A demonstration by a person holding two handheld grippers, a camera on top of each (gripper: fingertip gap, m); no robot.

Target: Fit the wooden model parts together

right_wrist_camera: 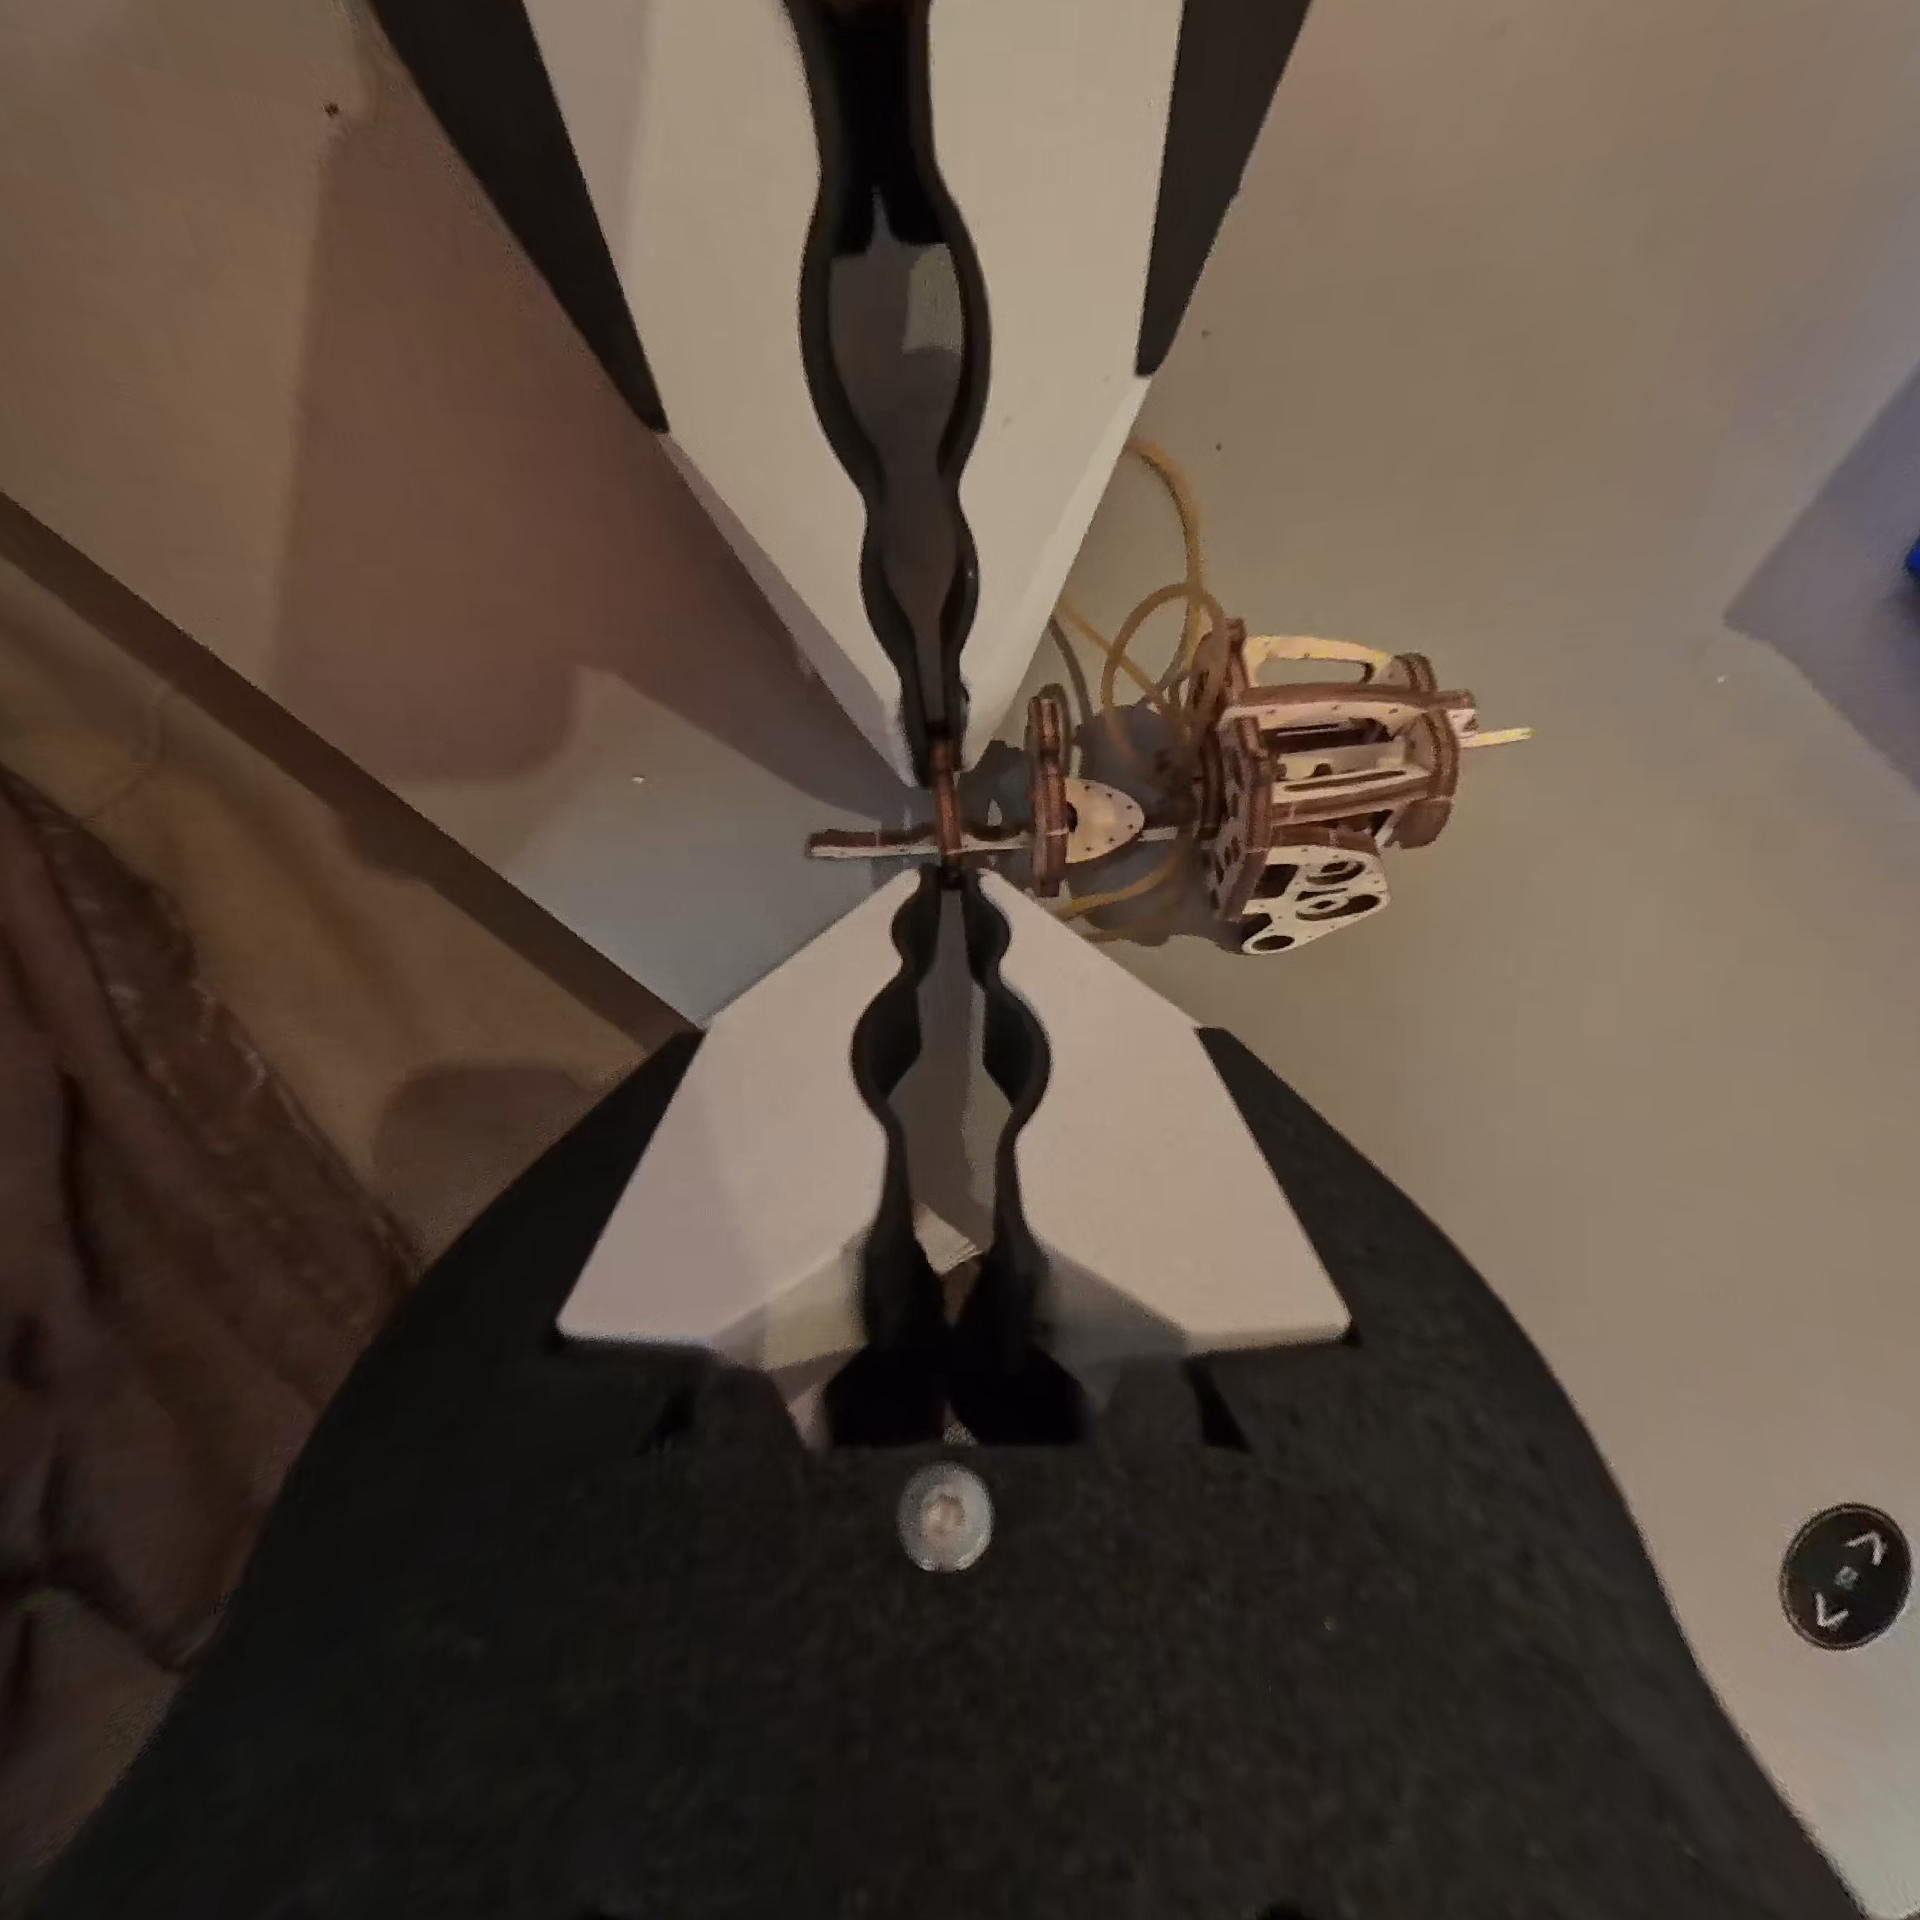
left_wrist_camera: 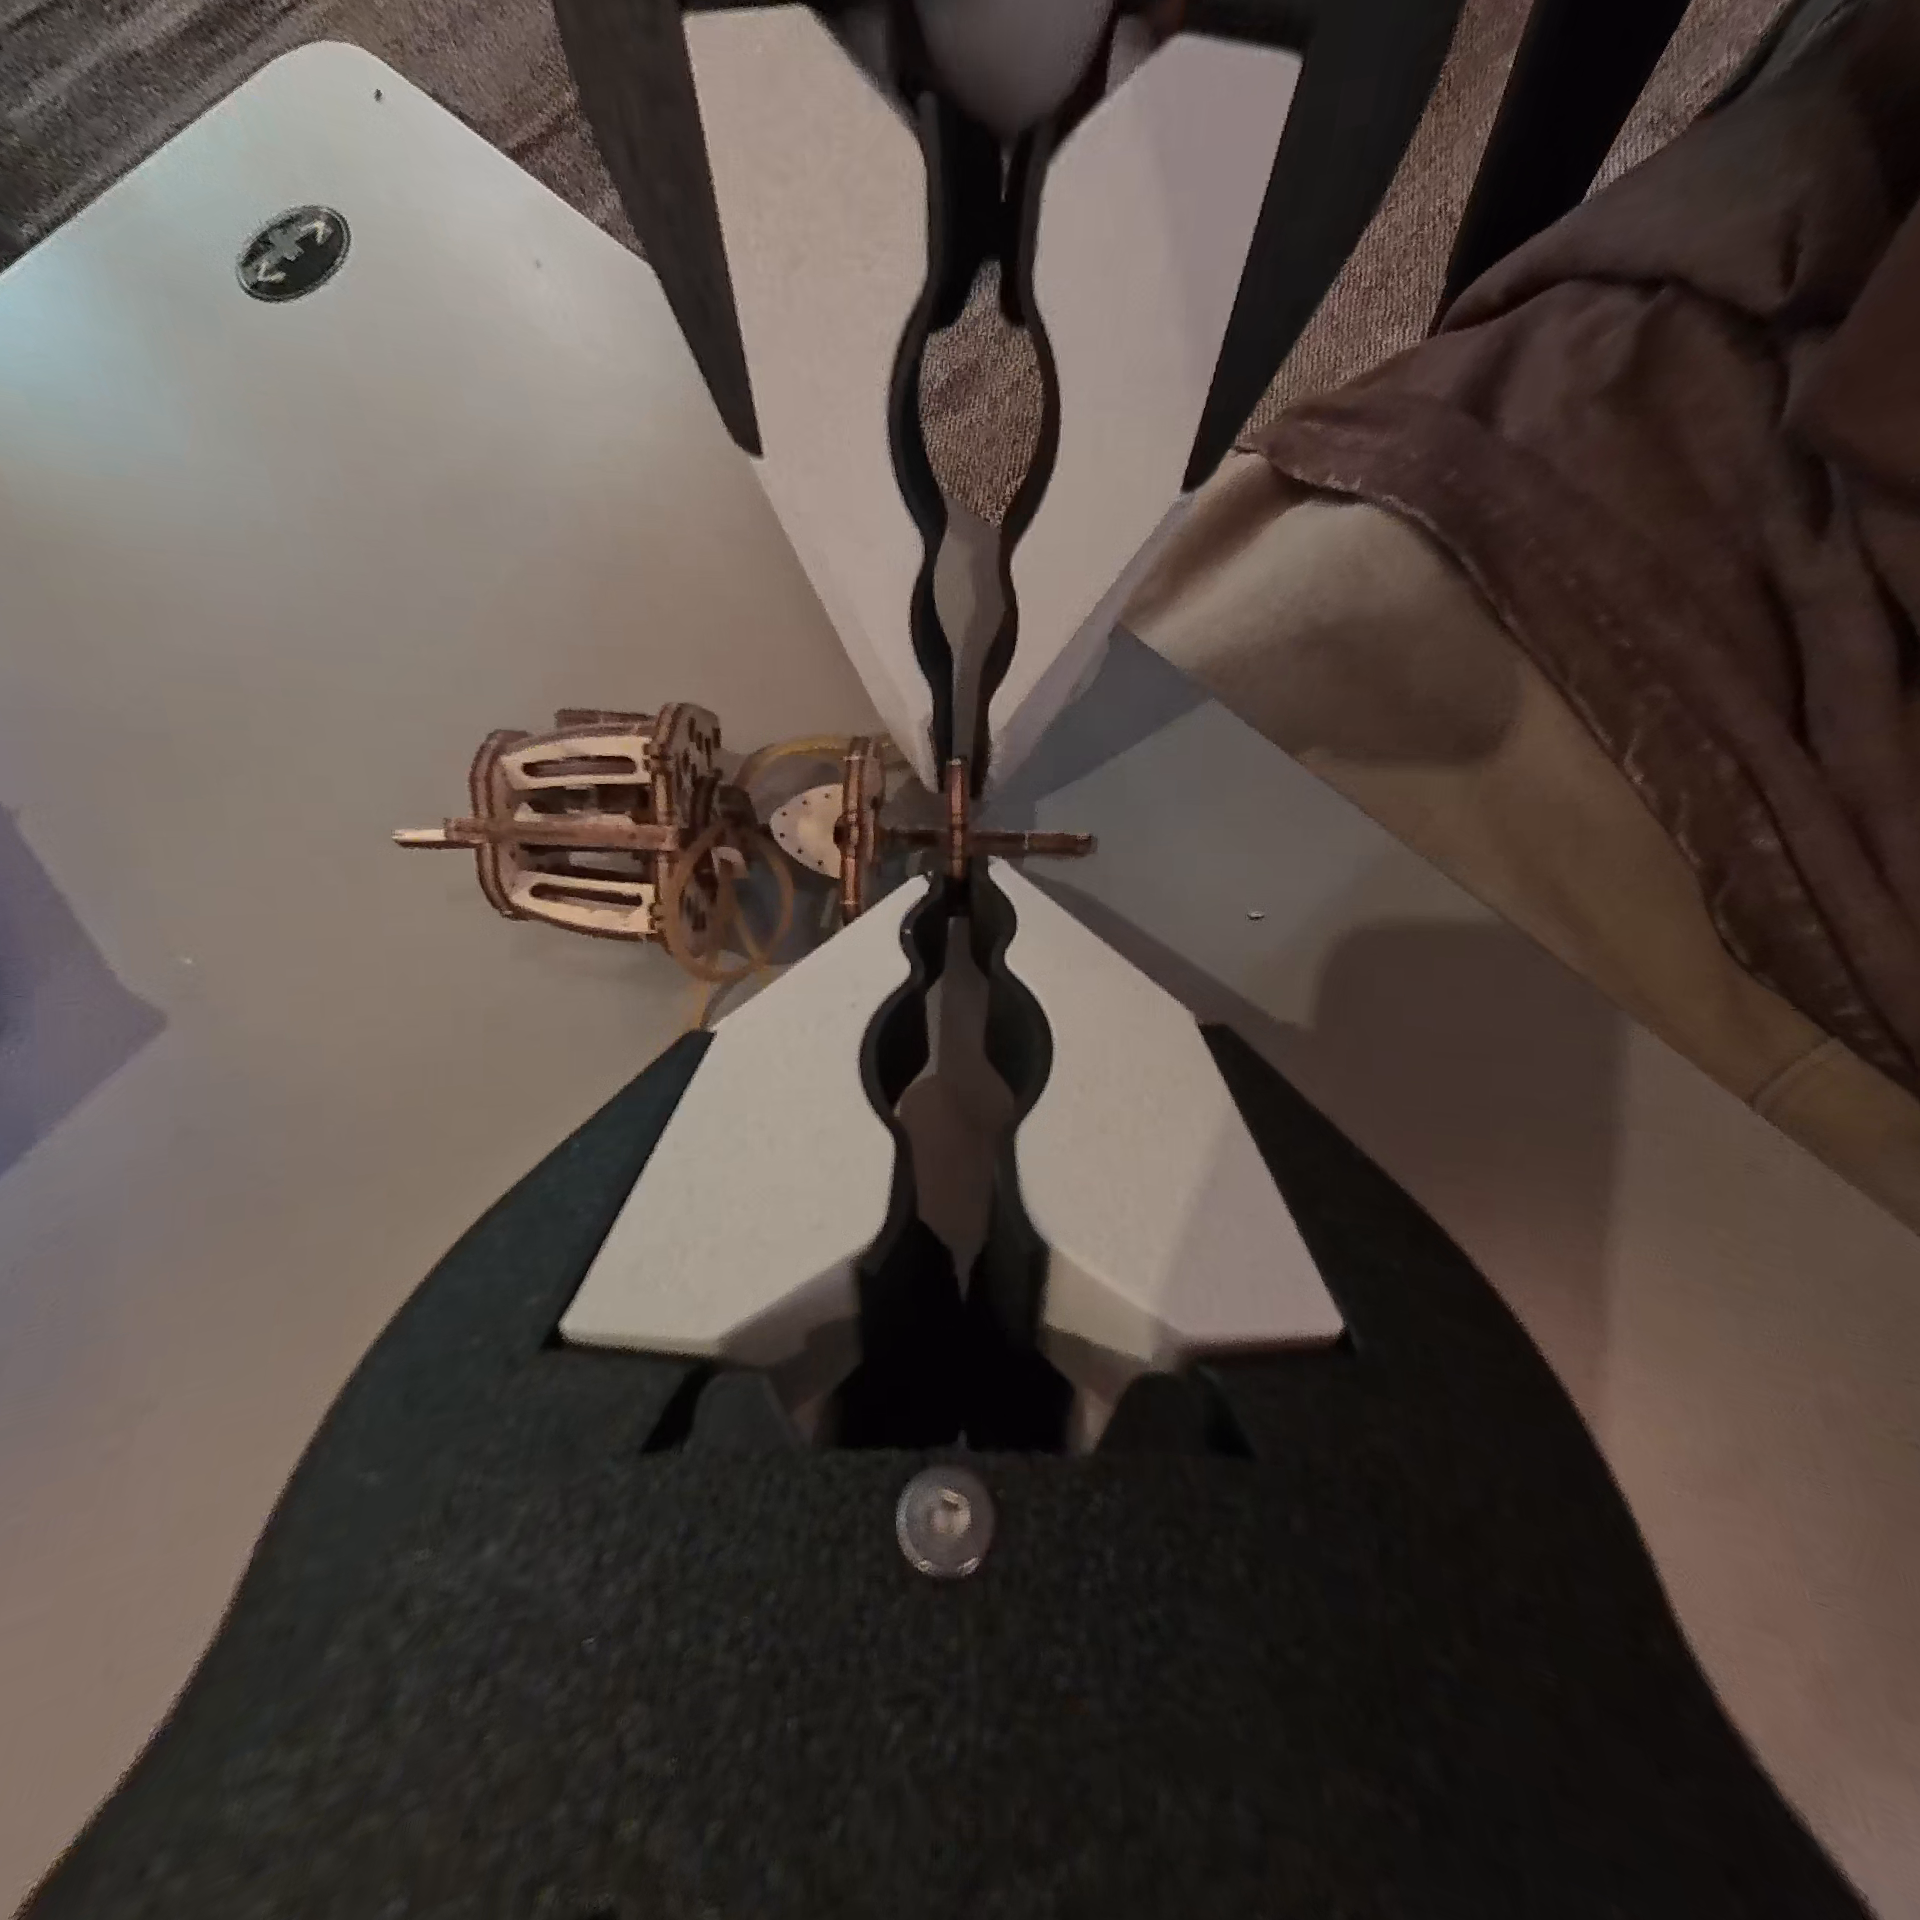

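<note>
thin wooden disc (left_wrist_camera: 957, 821) on the axle (left_wrist_camera: 1029, 843), pinched edge-on between closed left hand-held gripper (left_wrist_camera: 957, 831) tips; likewise in right hand-held gripper (right_wrist_camera: 943, 821). axle lying crosswise to both, running to slotted plywood drum (left_wrist_camera: 582, 831) just above pale tabletop (left_wrist_camera: 312, 520). laser-cut, brown-edged; yellow rubber bands (right_wrist_camera: 1164, 665) looped between.

The wooden model (left_wrist_camera: 613, 831) was pale tan with dark brown edges, its rubber bands (right_wrist_camera: 1153, 665) yellow, the tabletop (left_wrist_camera: 312, 582) white, the grippers' fingers (left_wrist_camera: 810, 1164) white.

Left tongs (left_wrist_camera: 957, 831) clamped tight, fingers vertical; right tongs (right_wrist_camera: 945, 821) likewise clamped.
</note>
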